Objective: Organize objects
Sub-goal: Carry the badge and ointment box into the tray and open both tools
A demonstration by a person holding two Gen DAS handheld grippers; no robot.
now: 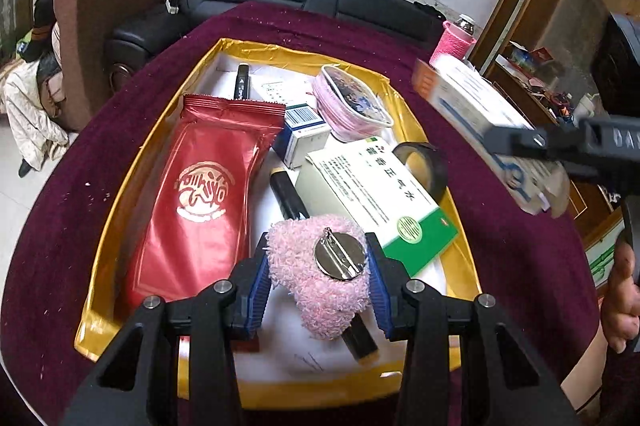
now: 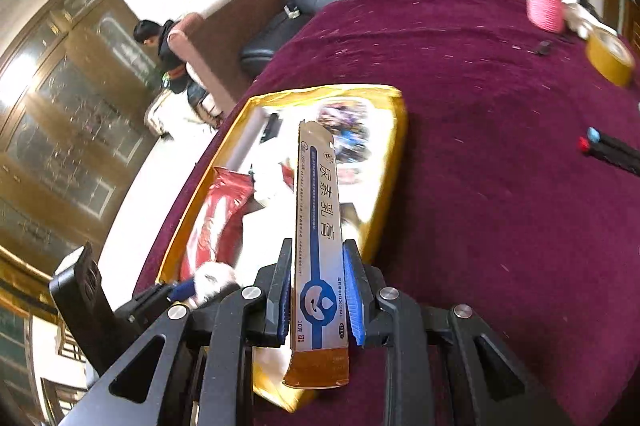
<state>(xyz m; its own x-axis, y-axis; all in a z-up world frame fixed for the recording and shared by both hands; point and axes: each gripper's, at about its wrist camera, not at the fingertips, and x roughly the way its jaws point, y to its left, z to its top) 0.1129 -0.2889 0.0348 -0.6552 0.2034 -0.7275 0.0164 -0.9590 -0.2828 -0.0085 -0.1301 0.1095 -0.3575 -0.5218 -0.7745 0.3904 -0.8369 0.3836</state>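
My left gripper pinches the pink brooch right over the gold tray, nearer than my right gripper gripping the long box lengthwise toward it.

Fluffy pink brooch; red foil pouch; gold tray; maroon tablecloth; blue-striped ointment box.
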